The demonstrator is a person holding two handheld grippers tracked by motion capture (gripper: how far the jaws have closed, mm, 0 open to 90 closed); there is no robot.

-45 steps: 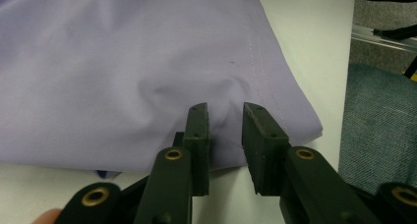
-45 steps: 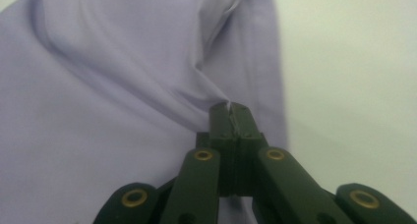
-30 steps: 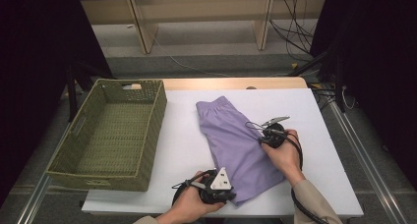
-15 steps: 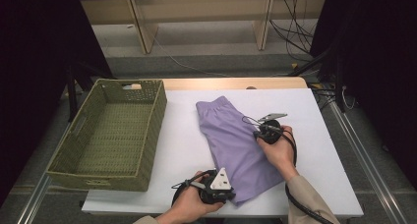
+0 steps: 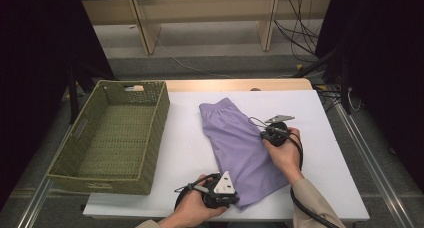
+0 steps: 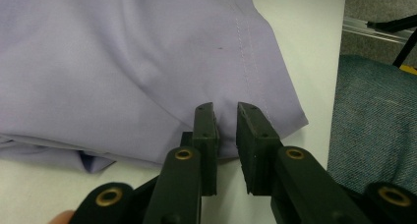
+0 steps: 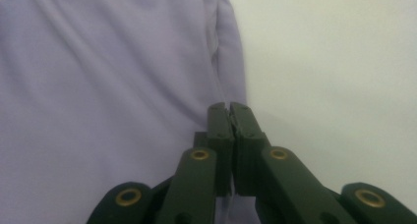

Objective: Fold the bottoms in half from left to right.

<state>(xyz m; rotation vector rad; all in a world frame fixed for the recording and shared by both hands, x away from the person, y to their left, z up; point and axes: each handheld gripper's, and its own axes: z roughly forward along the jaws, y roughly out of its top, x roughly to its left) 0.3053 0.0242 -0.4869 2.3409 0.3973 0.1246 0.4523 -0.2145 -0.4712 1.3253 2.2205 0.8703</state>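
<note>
High view alone: green basket (image 5: 111,138) beside lilac shorts (image 5: 240,143).

Readable text: none is found in any view.
Purple garment (image 5: 240,143): no label, brand or print can be read on the cloth.
Woven basket (image 5: 107,178): no tag or lettering is seen.
Gripper bodies: no numbers or markings can be made out.
</note>
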